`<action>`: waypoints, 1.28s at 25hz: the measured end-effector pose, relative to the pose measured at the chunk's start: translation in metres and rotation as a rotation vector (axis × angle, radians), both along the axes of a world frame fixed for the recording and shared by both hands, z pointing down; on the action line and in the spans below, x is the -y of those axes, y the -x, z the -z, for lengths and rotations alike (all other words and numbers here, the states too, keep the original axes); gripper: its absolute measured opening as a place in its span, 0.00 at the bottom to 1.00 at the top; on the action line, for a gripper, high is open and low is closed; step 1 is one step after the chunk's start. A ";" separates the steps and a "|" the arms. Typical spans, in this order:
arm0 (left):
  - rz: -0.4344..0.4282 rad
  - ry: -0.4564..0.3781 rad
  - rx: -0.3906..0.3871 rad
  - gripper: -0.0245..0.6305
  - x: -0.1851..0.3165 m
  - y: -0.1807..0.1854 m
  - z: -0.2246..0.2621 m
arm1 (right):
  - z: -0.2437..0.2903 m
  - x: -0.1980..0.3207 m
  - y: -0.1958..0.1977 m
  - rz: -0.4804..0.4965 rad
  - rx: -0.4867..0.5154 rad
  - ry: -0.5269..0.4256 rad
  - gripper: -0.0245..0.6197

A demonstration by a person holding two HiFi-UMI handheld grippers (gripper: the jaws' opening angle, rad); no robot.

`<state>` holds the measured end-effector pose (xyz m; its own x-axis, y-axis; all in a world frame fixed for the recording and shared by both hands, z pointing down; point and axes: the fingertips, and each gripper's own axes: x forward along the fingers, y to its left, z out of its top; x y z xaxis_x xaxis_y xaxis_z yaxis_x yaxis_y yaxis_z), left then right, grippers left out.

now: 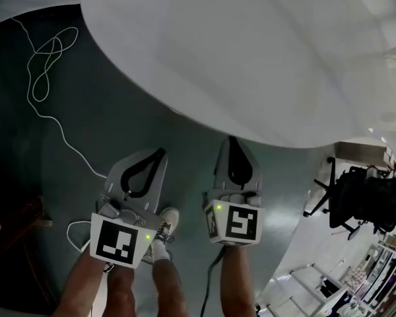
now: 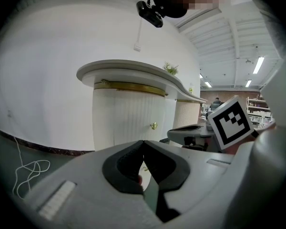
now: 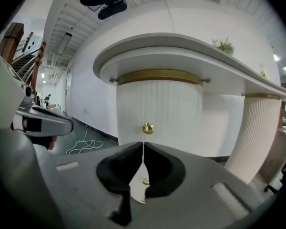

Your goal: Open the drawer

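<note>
The drawer unit is a white ribbed cabinet front [image 3: 159, 113] under a curved white counter, with a gold band along its top. A small gold knob [image 3: 148, 128] sits on it, and a second gold knob [image 3: 146, 181] shows lower down behind my jaws. My right gripper [image 3: 143, 146] is shut and empty, held just short of the cabinet with the upper knob right above its tips. My left gripper [image 2: 143, 142] is also shut and empty; the same knob [image 2: 154, 125] lies slightly to its right. In the head view both grippers [image 1: 160, 152] [image 1: 231, 140] hang side by side below the counter's edge.
The broad white counter top [image 1: 251, 58] overhangs the cabinet and hides it from above. A white cable [image 1: 46, 58] loops across the dark floor at the left. A black office chair [image 1: 363, 200] stands at the right. The person's shoe [image 1: 166, 223] is below the grippers.
</note>
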<state>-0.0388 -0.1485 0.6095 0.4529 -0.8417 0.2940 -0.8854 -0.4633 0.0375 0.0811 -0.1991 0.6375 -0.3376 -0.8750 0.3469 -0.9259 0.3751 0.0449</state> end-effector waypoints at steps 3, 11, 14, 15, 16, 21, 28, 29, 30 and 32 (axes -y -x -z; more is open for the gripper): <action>-0.001 0.012 0.000 0.05 -0.001 0.001 -0.003 | 0.001 0.012 0.002 -0.011 0.023 0.009 0.16; 0.020 0.020 0.007 0.05 0.001 0.016 -0.001 | 0.005 0.043 0.009 -0.022 0.036 0.011 0.29; 0.029 0.016 0.003 0.05 0.003 0.019 0.000 | 0.005 0.050 0.012 -0.016 0.034 0.013 0.30; 0.030 0.016 0.002 0.05 0.003 0.020 0.000 | 0.005 0.051 0.013 -0.014 0.034 0.014 0.30; 0.031 0.017 0.002 0.05 0.003 0.021 0.000 | 0.005 0.052 0.014 -0.012 0.030 0.015 0.30; 0.039 0.028 0.006 0.05 0.004 0.027 -0.001 | 0.006 0.059 0.015 -0.023 0.022 0.018 0.30; 0.051 0.022 0.011 0.05 0.007 0.035 0.000 | 0.004 0.066 0.018 -0.034 -0.018 0.026 0.23; 0.052 0.024 0.011 0.05 0.008 0.036 0.000 | 0.004 0.067 0.017 -0.041 -0.022 0.026 0.21; 0.054 0.028 0.009 0.05 0.008 0.037 0.000 | 0.004 0.067 0.017 -0.045 -0.023 0.027 0.21; 0.056 0.030 0.007 0.05 0.008 0.039 -0.001 | 0.004 0.067 0.018 -0.046 -0.025 0.027 0.21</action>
